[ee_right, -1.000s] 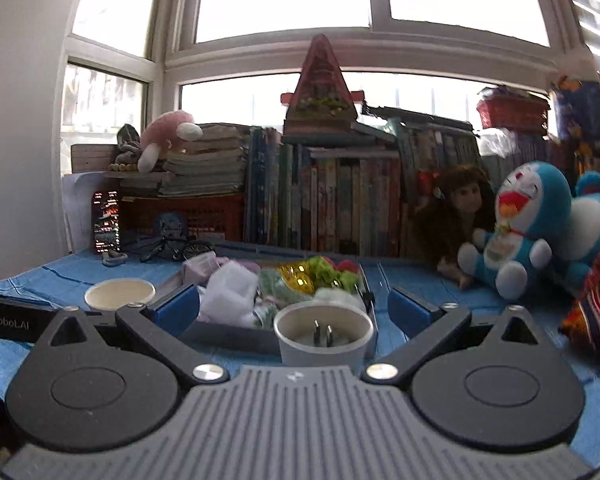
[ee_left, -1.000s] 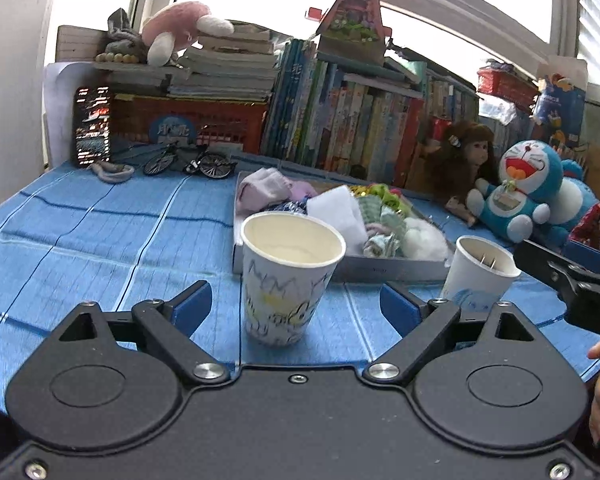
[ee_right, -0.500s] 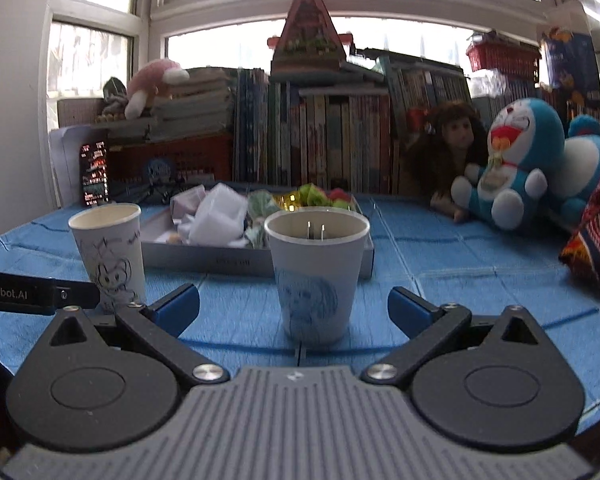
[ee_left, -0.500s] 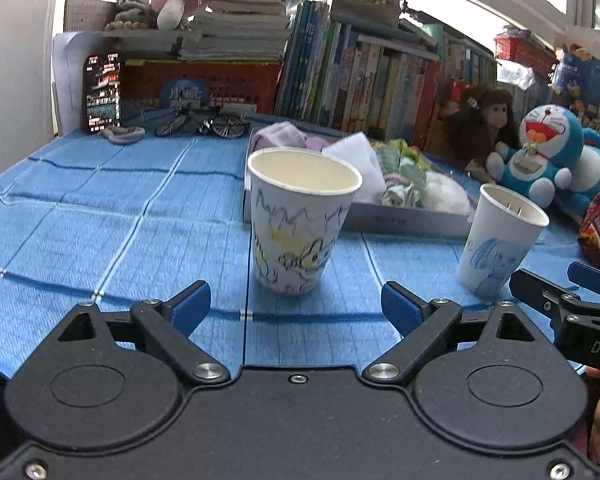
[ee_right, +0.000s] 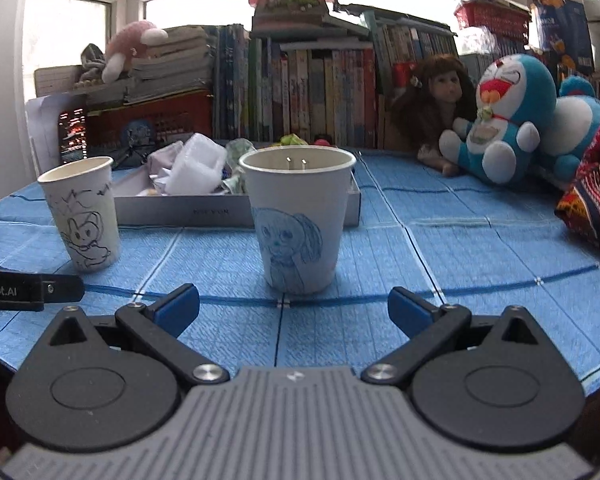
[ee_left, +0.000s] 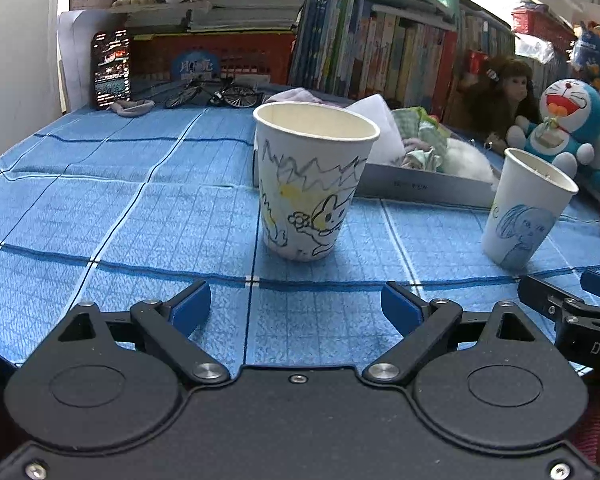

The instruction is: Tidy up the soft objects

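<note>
A grey tray [ee_left: 423, 189] [ee_right: 236, 210] at mid-table holds several soft items: white, pink and green cloths and a white fluffy piece [ee_left: 465, 162]. In front of it stand two paper cups. The rabbit-drawn cup [ee_left: 309, 182] [ee_right: 84, 216] is straight ahead of my left gripper [ee_left: 296, 308], which is open and empty, a little short of the cup. The cup with a blue drawing of a girl [ee_right: 298, 220] [ee_left: 523, 216] stands just ahead of my right gripper [ee_right: 294, 308], also open and empty.
A blue gridded cloth [ee_left: 100, 200] covers the table. Books [ee_right: 300, 92], a red crate [ee_left: 220, 60] and a toy bicycle [ee_left: 212, 94] line the back. A doll [ee_right: 435, 108], blue plush toys [ee_right: 503, 120] and a striped knit item [ee_right: 595, 204] sit at right.
Both grippers have sunk toward the table and tipped up, so the cups now appear from the side rather than from above. Both stay open and empty.
</note>
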The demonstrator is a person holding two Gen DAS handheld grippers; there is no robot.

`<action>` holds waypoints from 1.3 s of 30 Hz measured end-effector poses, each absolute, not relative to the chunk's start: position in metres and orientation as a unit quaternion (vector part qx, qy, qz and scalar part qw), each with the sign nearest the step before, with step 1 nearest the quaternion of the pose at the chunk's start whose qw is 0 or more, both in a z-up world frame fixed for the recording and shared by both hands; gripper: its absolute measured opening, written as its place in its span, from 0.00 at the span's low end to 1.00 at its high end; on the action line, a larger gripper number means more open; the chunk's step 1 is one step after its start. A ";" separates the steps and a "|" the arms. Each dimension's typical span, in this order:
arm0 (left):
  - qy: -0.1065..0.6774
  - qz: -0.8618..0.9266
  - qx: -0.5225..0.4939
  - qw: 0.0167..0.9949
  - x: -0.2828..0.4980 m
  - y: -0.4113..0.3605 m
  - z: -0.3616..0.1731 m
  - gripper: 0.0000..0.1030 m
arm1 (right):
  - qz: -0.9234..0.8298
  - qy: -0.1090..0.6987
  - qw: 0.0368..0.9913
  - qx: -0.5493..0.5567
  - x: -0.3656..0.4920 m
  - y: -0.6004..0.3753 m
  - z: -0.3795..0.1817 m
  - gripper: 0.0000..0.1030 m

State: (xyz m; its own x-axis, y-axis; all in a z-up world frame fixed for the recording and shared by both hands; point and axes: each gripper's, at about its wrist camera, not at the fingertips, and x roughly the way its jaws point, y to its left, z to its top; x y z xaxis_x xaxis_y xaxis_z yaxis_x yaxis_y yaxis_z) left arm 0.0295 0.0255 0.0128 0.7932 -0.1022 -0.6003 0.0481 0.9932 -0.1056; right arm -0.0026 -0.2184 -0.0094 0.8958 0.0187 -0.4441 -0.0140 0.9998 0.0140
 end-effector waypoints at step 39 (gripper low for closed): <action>0.322 -0.018 -0.002 0.947 0.035 0.012 0.000 1.00 | -0.005 0.265 0.964 -0.026 0.010 -0.212 -0.024 1.00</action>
